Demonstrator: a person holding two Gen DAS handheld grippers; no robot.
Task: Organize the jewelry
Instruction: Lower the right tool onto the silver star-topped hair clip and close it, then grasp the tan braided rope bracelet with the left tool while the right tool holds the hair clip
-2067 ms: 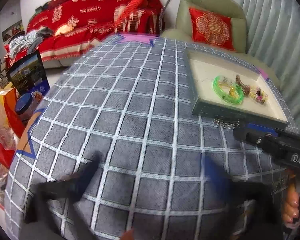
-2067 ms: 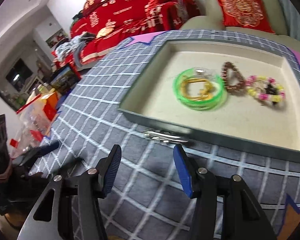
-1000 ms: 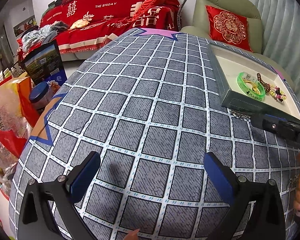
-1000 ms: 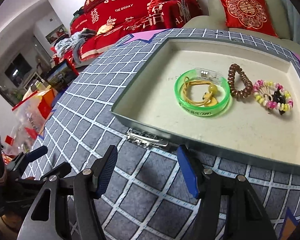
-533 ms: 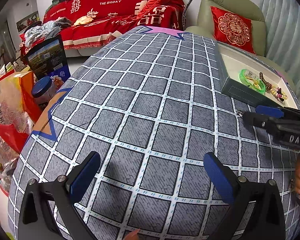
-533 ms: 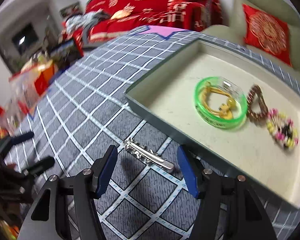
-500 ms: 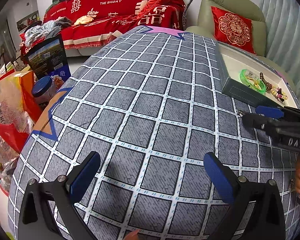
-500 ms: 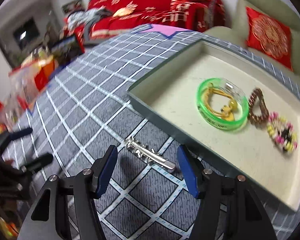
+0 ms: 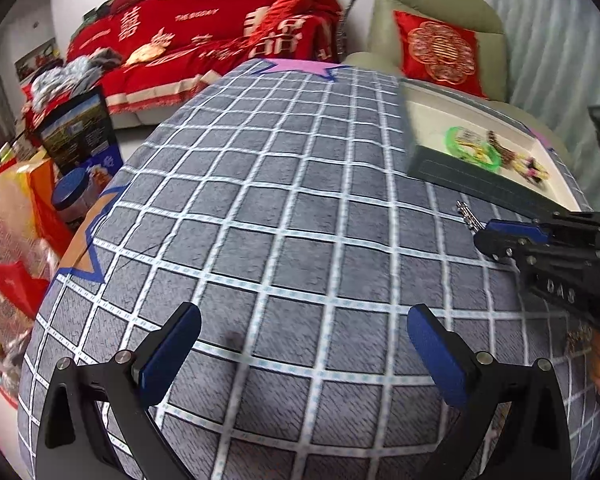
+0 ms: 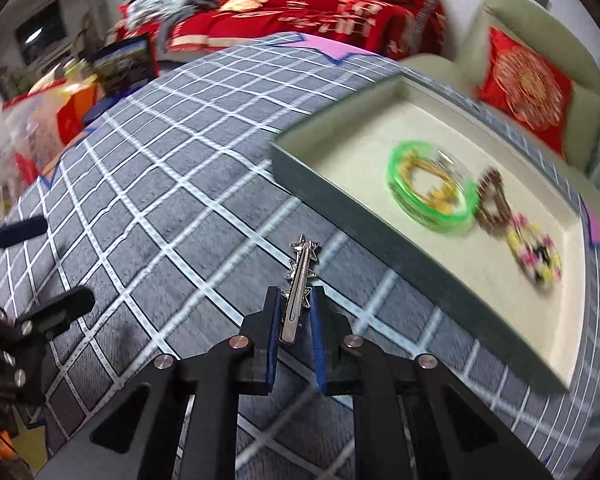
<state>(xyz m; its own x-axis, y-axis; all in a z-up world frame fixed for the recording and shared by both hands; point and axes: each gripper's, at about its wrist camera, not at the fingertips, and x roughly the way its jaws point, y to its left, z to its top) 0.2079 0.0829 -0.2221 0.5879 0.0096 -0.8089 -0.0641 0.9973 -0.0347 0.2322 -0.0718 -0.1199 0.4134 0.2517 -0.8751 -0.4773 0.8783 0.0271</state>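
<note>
My right gripper (image 10: 294,312) is shut on a silver star hair clip (image 10: 300,276), which sticks out forward past the blue pads, just off the grey checked cloth. The clip's tip (image 9: 466,214) also shows in the left wrist view, ahead of the right gripper (image 9: 496,236). A grey tray (image 10: 340,196) with a cream floor lies to the right, holding a green bangle (image 10: 432,192), a brown bead bracelet (image 10: 494,200) and a pink-yellow bead bracelet (image 10: 536,254). My left gripper (image 9: 300,354) is open and empty above the cloth, well left of the tray (image 9: 460,172).
The grey checked cloth (image 9: 280,220) covers the table. A red-covered sofa (image 9: 204,36) and a green armchair with a red cushion (image 9: 440,52) stand behind. Bags, a box and a blue-lidded jar (image 9: 70,196) sit off the left edge.
My right gripper has shut on the hair clip, which lay on the cloth by the tray's near wall, and now holds it pointing forward. The left gripper stayed open and shifted a little.
</note>
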